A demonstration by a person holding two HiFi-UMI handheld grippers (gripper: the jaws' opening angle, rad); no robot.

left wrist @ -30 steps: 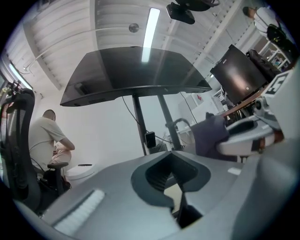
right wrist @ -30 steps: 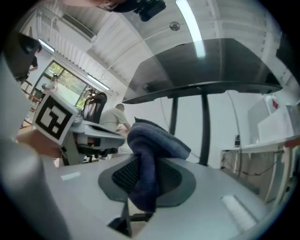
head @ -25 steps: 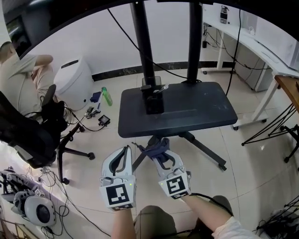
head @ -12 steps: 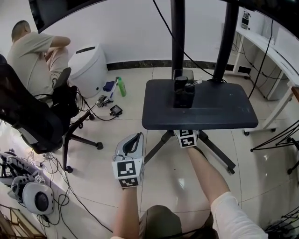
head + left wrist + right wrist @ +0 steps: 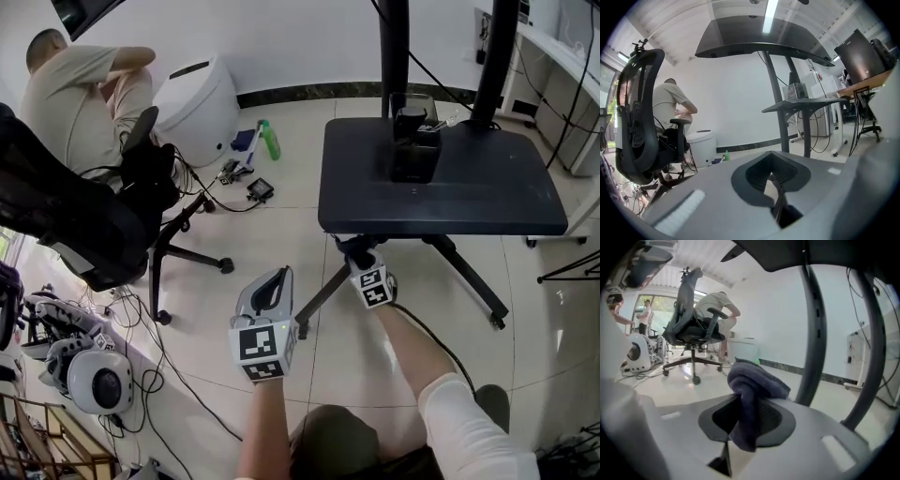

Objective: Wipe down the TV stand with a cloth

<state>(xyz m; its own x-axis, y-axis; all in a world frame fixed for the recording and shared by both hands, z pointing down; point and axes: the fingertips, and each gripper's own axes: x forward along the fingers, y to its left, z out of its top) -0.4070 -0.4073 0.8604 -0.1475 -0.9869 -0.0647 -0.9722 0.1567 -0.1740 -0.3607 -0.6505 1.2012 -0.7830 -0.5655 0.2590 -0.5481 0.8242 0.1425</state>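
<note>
The TV stand has a dark flat shelf [image 5: 469,192] on two black poles [image 5: 394,47], with splayed legs [image 5: 319,295] on the tiled floor. My right gripper [image 5: 359,255] is below the shelf's front left edge, by the leg hub, shut on a dark blue cloth [image 5: 354,247]. In the right gripper view the bunched cloth [image 5: 752,385] is clamped in the right gripper [image 5: 743,420], with a stand pole [image 5: 813,333] just beyond. My left gripper [image 5: 275,281] hangs lower left over the floor. In its own view the left gripper [image 5: 776,187] is shut on nothing.
A black box [image 5: 415,150] stands at the back of the shelf. A black office chair [image 5: 84,225] and a seated person [image 5: 80,89] are at the left, by a white bin [image 5: 197,98] and a green bottle [image 5: 270,141]. Cables and devices [image 5: 89,380] lie lower left.
The right gripper went forward with the cloth from beside my left gripper to the shelf's front edge, and is now below that edge near the legs. The left gripper has barely moved.
</note>
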